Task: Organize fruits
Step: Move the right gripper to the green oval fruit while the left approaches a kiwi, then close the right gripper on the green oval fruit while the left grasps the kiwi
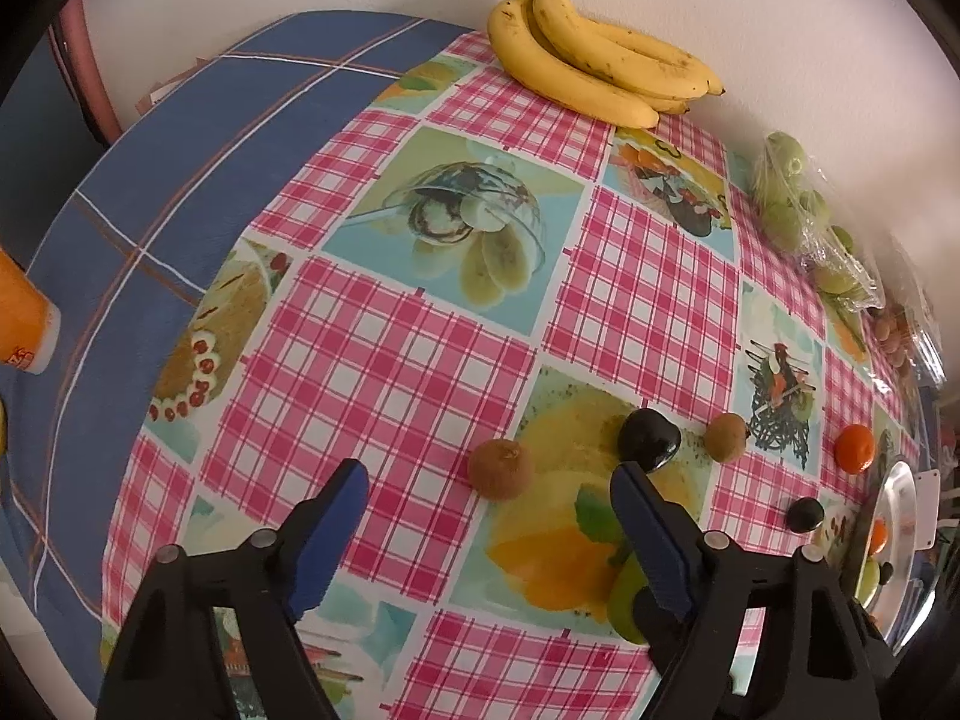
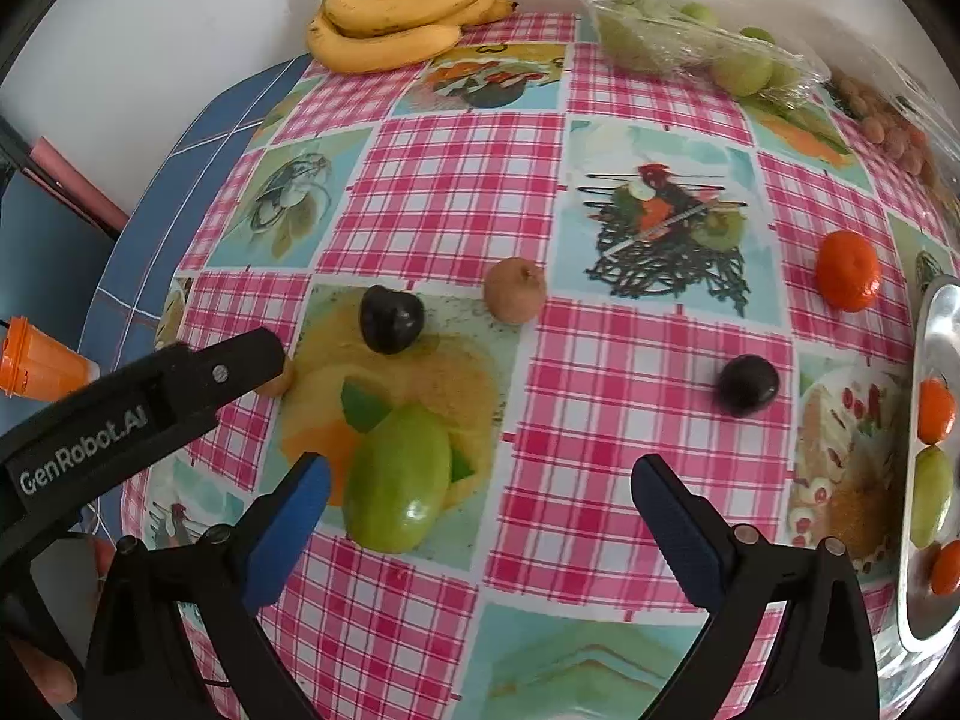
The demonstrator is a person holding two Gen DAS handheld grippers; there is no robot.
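well, we hold the left gripper (image 1: 489,483) above the checked tablecloth (image 1: 372,372) with its jaws apart and empty, a brown kiwi (image 1: 501,470) lying on the cloth between its fingertips. our right gripper (image 2: 480,483) also stands open with nothing in it, a green mango (image 2: 397,480) just beside its left finger. the metal tray (image 2: 927,348) at the right edge holds small orange and green fruits

The worktop's (image 2: 456,180) middle lies open. Bananas (image 2: 396,18) and bagged green fruit (image 2: 690,36) line the far edge; a metal tray (image 2: 930,324) blocks the right.
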